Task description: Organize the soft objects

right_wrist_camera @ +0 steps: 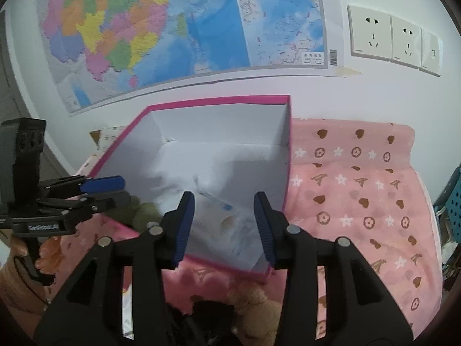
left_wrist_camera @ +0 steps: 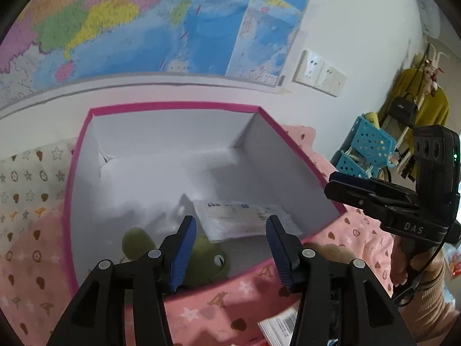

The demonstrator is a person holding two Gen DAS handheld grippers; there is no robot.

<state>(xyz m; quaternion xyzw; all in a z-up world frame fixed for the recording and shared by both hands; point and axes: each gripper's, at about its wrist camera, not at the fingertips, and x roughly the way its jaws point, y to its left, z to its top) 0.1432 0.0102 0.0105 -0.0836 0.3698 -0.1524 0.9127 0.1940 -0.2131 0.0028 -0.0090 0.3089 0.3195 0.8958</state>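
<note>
A white box with a pink rim (left_wrist_camera: 173, 106) stands open on a pink blanket. In its near left corner lies a green plush frog (left_wrist_camera: 211, 261), and a white plastic packet (left_wrist_camera: 239, 219) rests beside it. My left gripper (left_wrist_camera: 232, 248) is open above the box's near edge; the frog sits under its left finger, with no pad pressing on it. In the right wrist view my right gripper (right_wrist_camera: 223, 225) is open over the same packet (right_wrist_camera: 227, 240), holding nothing. The frog (right_wrist_camera: 138, 210) shows there as an olive lump by the left gripper (right_wrist_camera: 122, 190).
The pink patterned blanket (right_wrist_camera: 360, 187) spreads to the right of the box (right_wrist_camera: 219, 99). A brown plush (right_wrist_camera: 253, 300) lies just in front of the box. A blue perforated basket (left_wrist_camera: 366, 150) stands at far right. A wall map (right_wrist_camera: 173, 28) and sockets (right_wrist_camera: 389, 37) are behind.
</note>
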